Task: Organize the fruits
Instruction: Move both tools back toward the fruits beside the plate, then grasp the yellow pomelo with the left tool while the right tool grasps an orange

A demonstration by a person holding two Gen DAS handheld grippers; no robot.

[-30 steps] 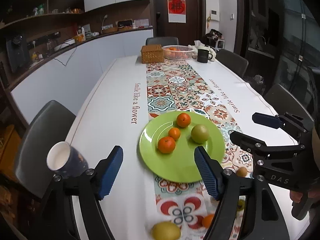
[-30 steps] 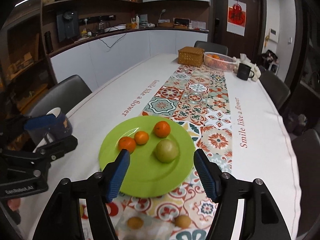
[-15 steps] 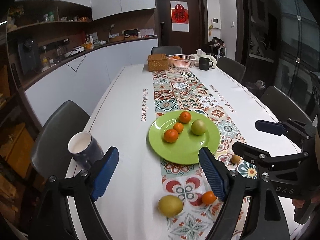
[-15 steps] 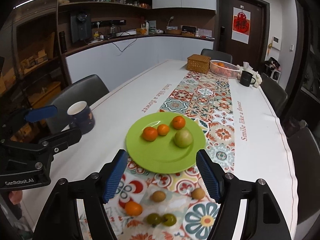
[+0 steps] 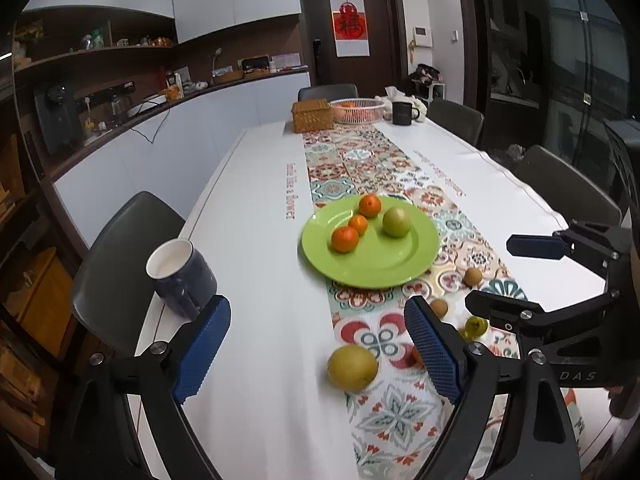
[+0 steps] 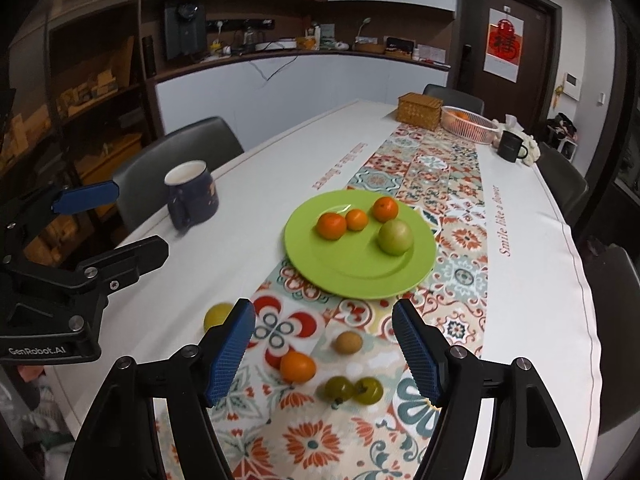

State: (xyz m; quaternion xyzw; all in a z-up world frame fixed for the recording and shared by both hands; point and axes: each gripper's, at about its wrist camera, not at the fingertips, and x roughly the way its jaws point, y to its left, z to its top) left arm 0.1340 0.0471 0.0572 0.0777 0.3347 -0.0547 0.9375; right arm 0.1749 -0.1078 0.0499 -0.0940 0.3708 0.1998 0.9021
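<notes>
Retreating right claw point(image 6: 324, 350) half-hides yellow fruit point(image 6: 216, 316) — blurred.

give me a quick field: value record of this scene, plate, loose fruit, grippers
plate: round green plate on the patterned table runner
on plate: three oranges, one green apple
loose fruit: yellow pear, orange tangerine, two small green fruits, two small brown fruits, one at
mug: dark blue mug, left of plate
left gripper: open, empty
right gripper: open, empty
</notes>
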